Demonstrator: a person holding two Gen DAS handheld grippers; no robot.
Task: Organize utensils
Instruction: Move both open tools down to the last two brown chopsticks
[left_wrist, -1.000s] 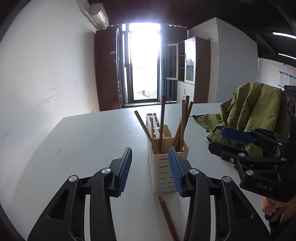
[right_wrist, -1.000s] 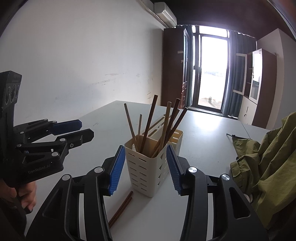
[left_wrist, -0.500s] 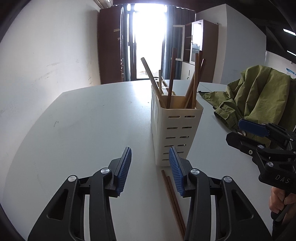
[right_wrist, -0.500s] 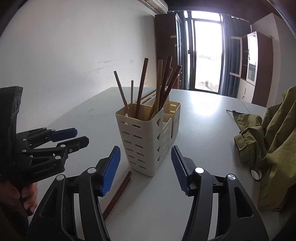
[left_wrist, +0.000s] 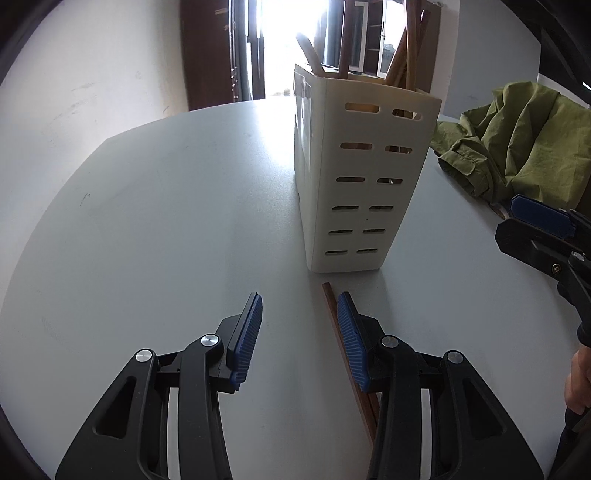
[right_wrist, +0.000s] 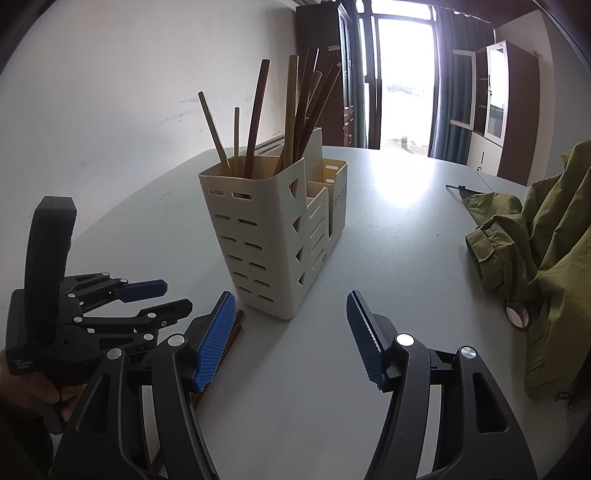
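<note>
Standing on the table, the caddy shows stepped compartments only from the right; chopsticks lie at its base. Left gripper gapes empty, lower than before; right gripper, opening, holds nothing.

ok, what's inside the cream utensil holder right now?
The tall front compartment of the utensil holder holds a bunch of brown chopsticks standing upright and leaning. Their lower ends are hidden by the wall. The lower back compartments look empty, but their floors are not visible.
</note>
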